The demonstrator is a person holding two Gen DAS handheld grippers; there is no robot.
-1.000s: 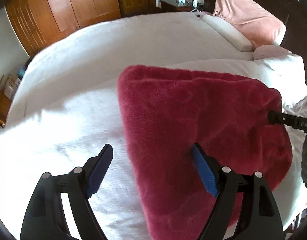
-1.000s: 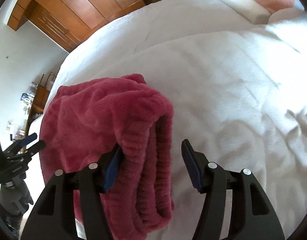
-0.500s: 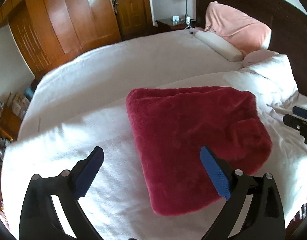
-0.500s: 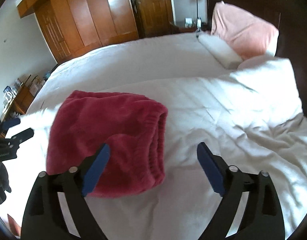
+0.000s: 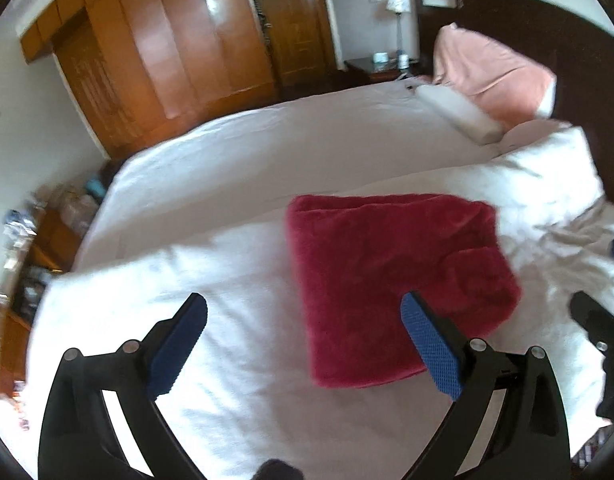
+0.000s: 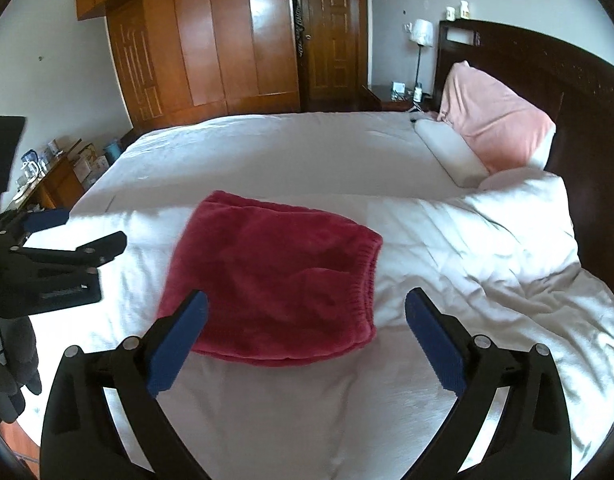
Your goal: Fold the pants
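We see the red fleece pants (image 6: 275,276) folded into a thick rectangle, lying on the white duvet (image 6: 467,240) of the bed, ribbed waistband toward the pink pillow (image 6: 495,128). Our left claw (image 5: 303,344) is spread wide and holds nothing, hovering above the duvet with its right pad over the pants' near edge. Our right claw (image 6: 307,344) is likewise wide apart and empty, above the pants' near side. We can read no labels or writing anywhere.
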